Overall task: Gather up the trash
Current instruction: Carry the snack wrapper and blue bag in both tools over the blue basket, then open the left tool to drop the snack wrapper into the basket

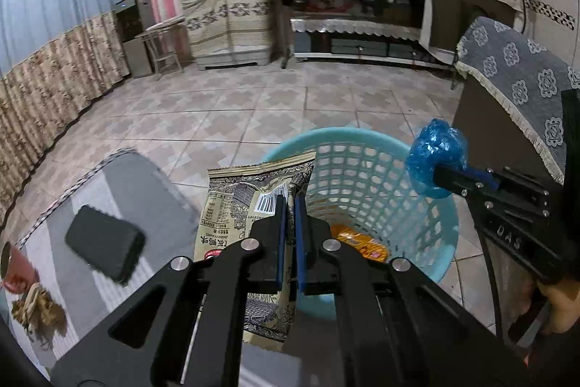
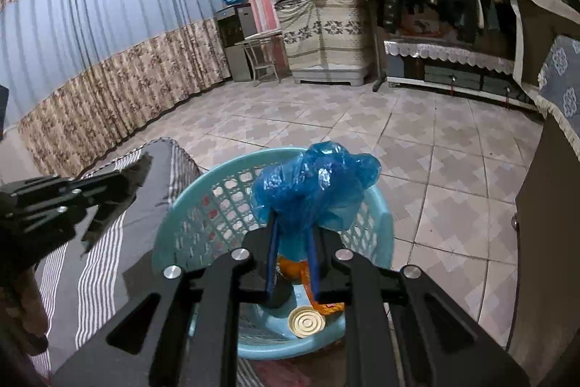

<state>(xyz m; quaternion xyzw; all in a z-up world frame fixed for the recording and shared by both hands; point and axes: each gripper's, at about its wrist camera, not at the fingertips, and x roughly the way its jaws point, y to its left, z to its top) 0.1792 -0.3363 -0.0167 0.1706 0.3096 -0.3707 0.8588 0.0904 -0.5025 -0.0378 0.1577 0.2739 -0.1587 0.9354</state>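
My left gripper (image 1: 288, 202) is shut on a beige printed snack wrapper (image 1: 239, 195), held upright just left of a light blue plastic basket (image 1: 348, 137) on the floor. In the basket lie an orange wrapper (image 1: 359, 242) and a round gold lid (image 2: 306, 323). My right gripper (image 2: 291, 220) is shut on a crumpled blue plastic bag (image 2: 315, 184) and holds it over the basket (image 2: 203, 187). The left wrist view shows that bag (image 1: 435, 158) above the basket's right rim. In the right wrist view my left gripper (image 2: 119, 186) comes in from the left over the striped surface.
A grey striped cloth surface (image 1: 127, 177) beside the basket carries a black flat case (image 1: 105, 245), a red cup (image 1: 16, 273) and a crumpled brown scrap (image 1: 36, 311). A dark cabinet under a grey patterned cloth (image 1: 514, 79) stands right. Tiled floor (image 1: 253, 104) stretches beyond the basket.
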